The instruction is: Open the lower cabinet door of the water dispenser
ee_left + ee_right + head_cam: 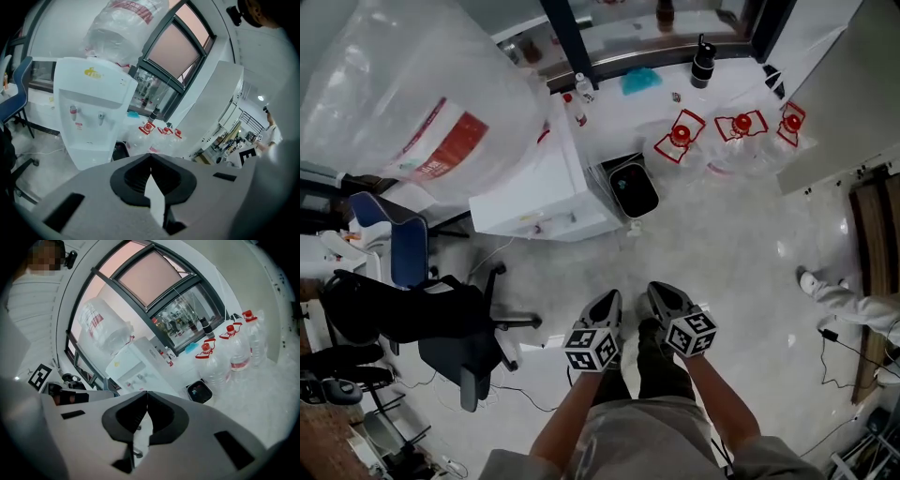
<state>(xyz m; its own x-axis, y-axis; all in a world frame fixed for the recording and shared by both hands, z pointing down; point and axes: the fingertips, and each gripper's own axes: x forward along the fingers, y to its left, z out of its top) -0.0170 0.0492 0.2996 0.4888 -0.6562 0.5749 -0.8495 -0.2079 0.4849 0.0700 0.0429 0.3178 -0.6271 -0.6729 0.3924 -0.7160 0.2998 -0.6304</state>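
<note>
no text legible, jug label [441, 142] blurred; dispenser logo [92, 72] unreadable

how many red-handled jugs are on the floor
3, in a row on the floor: one jug beside the bin, one in the middle, one at the right end. More may be hidden off-frame.

The water dispenser [534, 197] looks like smooth white plastic, the jug [394, 84] on it clear, glossy plastic. The pale floor [741, 272] is polished and reflective.

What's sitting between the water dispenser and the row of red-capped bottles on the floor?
A small black bin stands between the water dispenser and the bottles, close beside the dispenser. The head view shows it best.
</note>
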